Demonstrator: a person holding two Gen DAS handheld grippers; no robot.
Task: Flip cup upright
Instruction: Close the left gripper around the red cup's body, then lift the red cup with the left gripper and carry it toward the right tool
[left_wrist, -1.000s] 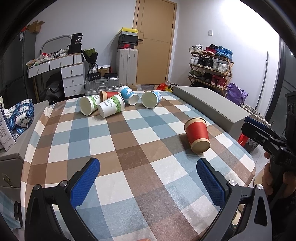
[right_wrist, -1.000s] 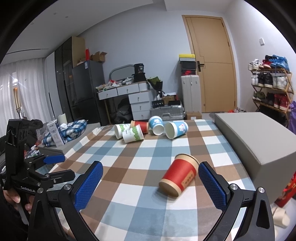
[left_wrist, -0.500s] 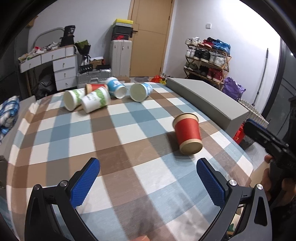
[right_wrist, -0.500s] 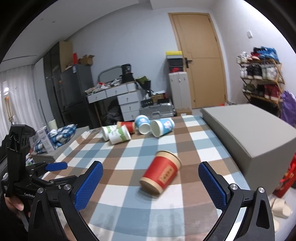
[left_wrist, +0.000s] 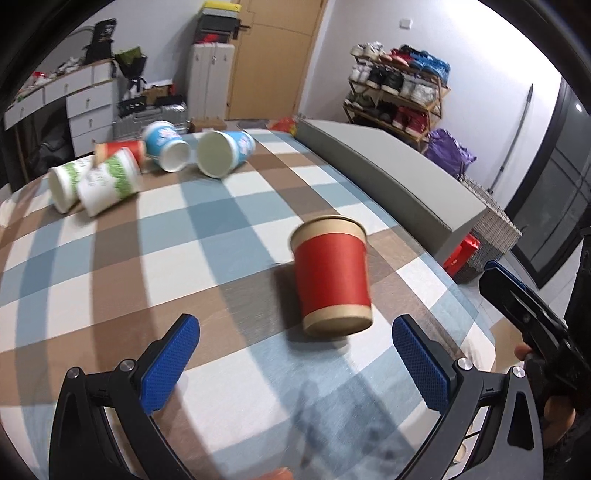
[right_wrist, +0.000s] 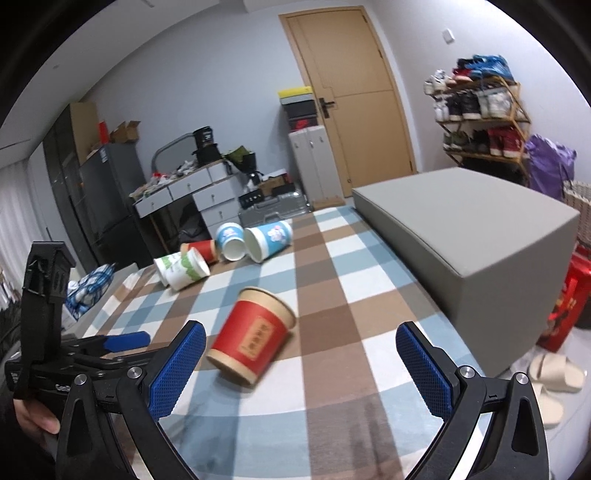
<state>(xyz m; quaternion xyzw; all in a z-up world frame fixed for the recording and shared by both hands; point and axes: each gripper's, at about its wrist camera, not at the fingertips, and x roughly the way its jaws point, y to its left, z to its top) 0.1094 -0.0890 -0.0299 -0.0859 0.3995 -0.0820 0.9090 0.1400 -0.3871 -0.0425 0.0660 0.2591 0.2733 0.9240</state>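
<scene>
In the left wrist view, the red cup (left_wrist: 332, 280) lay on its side on the checked table (left_wrist: 207, 236), its closed base turned toward the camera and its open mouth facing away, just ahead of the left gripper (left_wrist: 295, 365) and a little toward that gripper's right finger. The left fingers (left_wrist: 170, 363) stood spread wide with nothing between them, not touching the cup. It looked like a thin paper cup, so probably very light, empty, and easily dented; on its round wall it would likely roll at a nudge. A cluster of other paper cups (left_wrist: 110, 181) lay tipped over at the far side of the table, well apart from the red one, and a grey box (left_wrist: 388, 177) ran along the table's right edge. In the right wrist view, the red cup (right_wrist: 255, 339) lay tilted with its base nearer the right gripper (right_wrist: 301, 369), close beside that gripper's left finger pad (right_wrist: 177, 369). The right fingers were likewise wide apart and held nothing. The safest hold was probably a gentle pinch across the wall near the stiffer rolled rim or the base band, since the middle of the wall would crush soonest.
</scene>
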